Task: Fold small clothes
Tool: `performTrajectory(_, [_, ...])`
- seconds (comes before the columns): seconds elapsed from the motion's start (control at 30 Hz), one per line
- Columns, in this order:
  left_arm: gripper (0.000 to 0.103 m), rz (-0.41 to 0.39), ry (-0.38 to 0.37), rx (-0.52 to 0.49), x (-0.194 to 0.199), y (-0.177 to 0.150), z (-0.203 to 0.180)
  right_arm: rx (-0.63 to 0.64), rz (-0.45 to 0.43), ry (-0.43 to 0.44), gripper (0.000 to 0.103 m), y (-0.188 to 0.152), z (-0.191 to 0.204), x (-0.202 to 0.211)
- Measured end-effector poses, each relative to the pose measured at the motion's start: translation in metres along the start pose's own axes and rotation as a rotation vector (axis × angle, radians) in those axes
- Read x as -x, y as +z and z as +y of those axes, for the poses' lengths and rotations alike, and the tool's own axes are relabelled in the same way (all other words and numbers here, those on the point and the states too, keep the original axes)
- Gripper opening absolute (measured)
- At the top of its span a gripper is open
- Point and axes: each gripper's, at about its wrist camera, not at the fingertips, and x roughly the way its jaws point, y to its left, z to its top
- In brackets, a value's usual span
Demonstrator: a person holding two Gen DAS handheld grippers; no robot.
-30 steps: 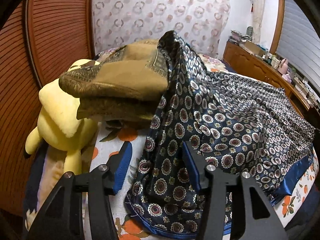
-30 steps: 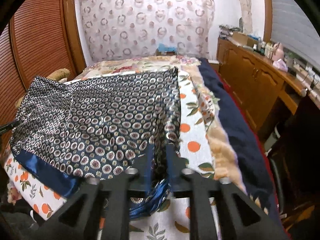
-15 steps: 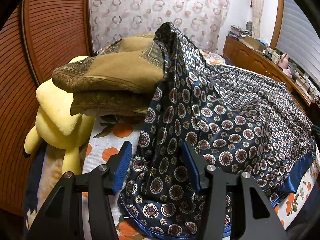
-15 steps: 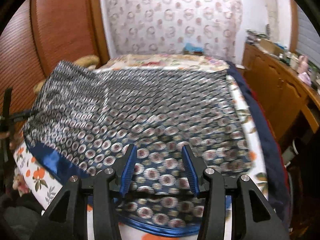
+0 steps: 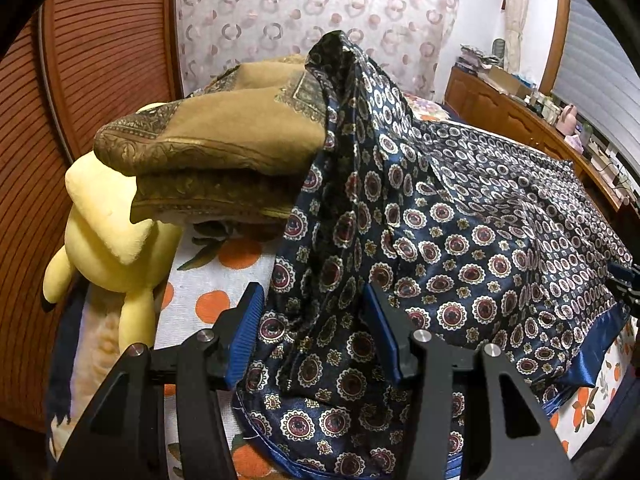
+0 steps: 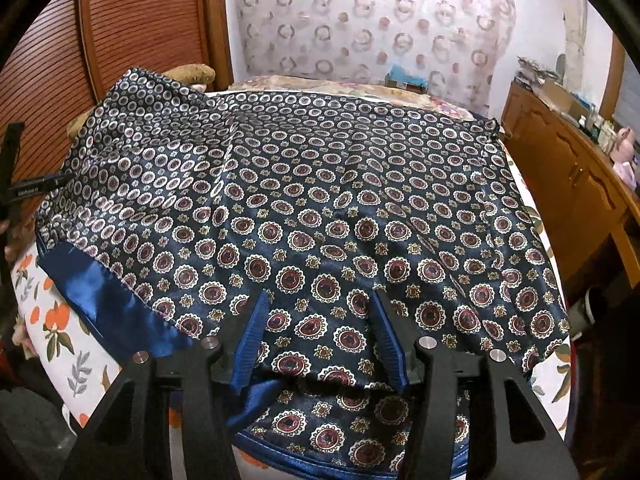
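A navy scarf [image 6: 320, 208] printed with round medallions and edged with a plain blue satin band lies spread over the bed [image 6: 44, 312], covering most of its near half. One fold line runs across it, so a lighter-patterned part sits toward the far left corner. In the left wrist view that corner of the scarf [image 5: 440, 240] rises in a peak and drapes against a folded brown cloth [image 5: 224, 152] that rests on top of a yellow plush toy [image 5: 112, 232] at the bed's left edge, beside the slatted wooden wardrobe door [image 5: 104, 40].

The right gripper [image 6: 320, 336] hovers over the scarf's near edge; its jaws are opening, with scarf fabric showing beneath the gap but the blue pads not pinching it. The left gripper [image 5: 316, 332] stands over the scarf's near left corner with its jaws parted and steady, released, cloth lying below and between the fingers without being clamped.

The bedsheet has an orange fruit print and shows at the near corners. A wooden sideboard [image 6: 568, 176] with clutter on top runs along the right side of the bed, and a circle-patterned curtain [image 6: 360, 20] hangs behind.
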Motion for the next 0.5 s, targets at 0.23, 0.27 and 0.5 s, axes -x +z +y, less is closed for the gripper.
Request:
performTrajectory(0.23, [0.009, -0.016, -0.067, 0.003, 0.002, 0.0, 0.002, -0.039, 0.027, -0.035, 0.075, -0.002, -0.002, -0.002])
performTrajectory(0.27, [0.006, -0.026, -0.076, 0.002, 0.004, 0.0, 0.001, -0.04, 0.027, -0.037, 0.076, -0.001, -0.002, -0.002])
performTrajectory(0.5, [0.003, -0.13, -0.174, 0.003, 0.035, 0.015, -0.012, -0.024, 0.032, -0.035, 0.076, -0.002, -0.001, 0.003])
